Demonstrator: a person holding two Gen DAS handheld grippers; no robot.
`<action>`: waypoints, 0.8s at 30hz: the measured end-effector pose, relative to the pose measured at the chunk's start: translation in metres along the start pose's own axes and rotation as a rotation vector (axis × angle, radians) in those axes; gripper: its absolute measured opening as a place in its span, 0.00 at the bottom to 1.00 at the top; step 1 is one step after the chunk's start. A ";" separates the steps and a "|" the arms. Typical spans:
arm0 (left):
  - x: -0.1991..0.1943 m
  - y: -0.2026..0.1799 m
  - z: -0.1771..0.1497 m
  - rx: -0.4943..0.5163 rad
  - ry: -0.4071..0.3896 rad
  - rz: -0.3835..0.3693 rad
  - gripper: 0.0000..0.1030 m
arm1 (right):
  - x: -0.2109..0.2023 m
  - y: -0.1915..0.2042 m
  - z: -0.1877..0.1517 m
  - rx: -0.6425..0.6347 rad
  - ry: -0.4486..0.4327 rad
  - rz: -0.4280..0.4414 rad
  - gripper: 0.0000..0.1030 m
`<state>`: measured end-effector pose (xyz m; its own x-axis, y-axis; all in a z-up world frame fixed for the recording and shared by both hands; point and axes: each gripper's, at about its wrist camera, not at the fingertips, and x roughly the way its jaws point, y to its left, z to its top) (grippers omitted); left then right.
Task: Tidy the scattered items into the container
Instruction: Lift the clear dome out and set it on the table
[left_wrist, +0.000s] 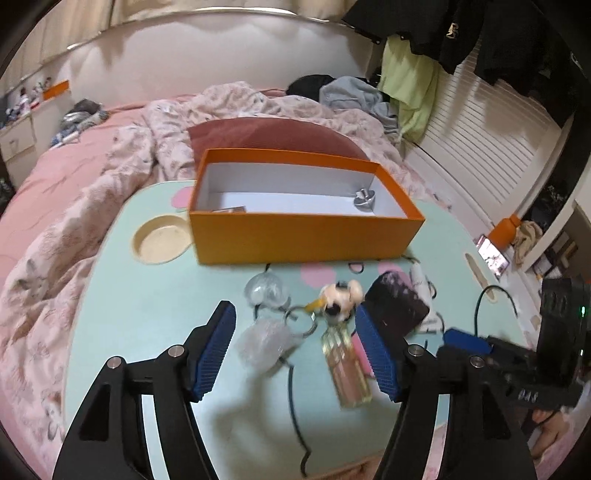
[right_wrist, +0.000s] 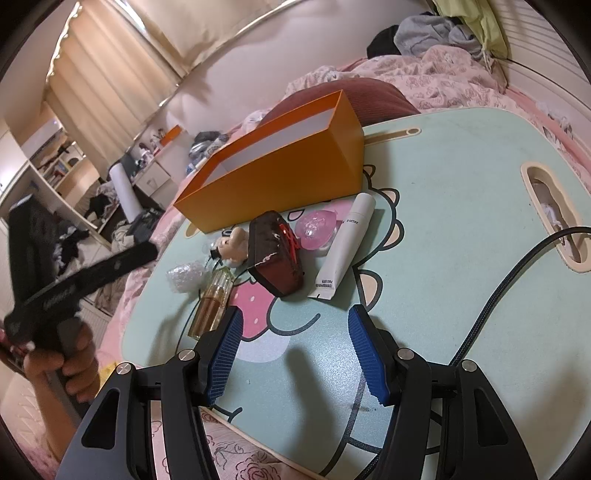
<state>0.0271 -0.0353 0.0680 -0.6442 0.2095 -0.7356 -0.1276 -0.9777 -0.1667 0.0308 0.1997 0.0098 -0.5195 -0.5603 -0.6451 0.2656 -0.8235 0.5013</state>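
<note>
Both grippers, left (left_wrist: 295, 347) and right (right_wrist: 295, 354), hang with jaws apart, gripping nothing; beyond, orange box (left_wrist: 306, 236), white-lined, lidless, on mint worktop (left_wrist: 147, 302).

Soft, even indoor light, fairly bright. Both fisheye views bend strongly toward dark rounded corners. The left view is slightly motion-blurred, smearing the small toy (left_wrist: 338, 297). Each claw casts a faint shadow on the desk (right_wrist: 443, 206). Curtains (right_wrist: 110, 74) glow warm.
</note>
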 end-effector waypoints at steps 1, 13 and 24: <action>-0.004 0.000 -0.006 -0.004 -0.005 0.019 0.66 | 0.000 0.001 0.000 -0.003 0.000 -0.005 0.57; 0.007 0.005 -0.059 -0.044 0.038 0.203 0.66 | -0.013 0.026 -0.002 -0.122 -0.072 -0.188 0.57; 0.021 0.001 -0.064 -0.026 0.096 0.221 0.66 | -0.003 0.041 -0.004 -0.216 -0.054 -0.347 0.58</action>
<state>0.0613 -0.0305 0.0104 -0.5796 -0.0083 -0.8148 0.0291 -0.9995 -0.0105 0.0466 0.1669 0.0296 -0.6487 -0.2450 -0.7205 0.2282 -0.9658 0.1230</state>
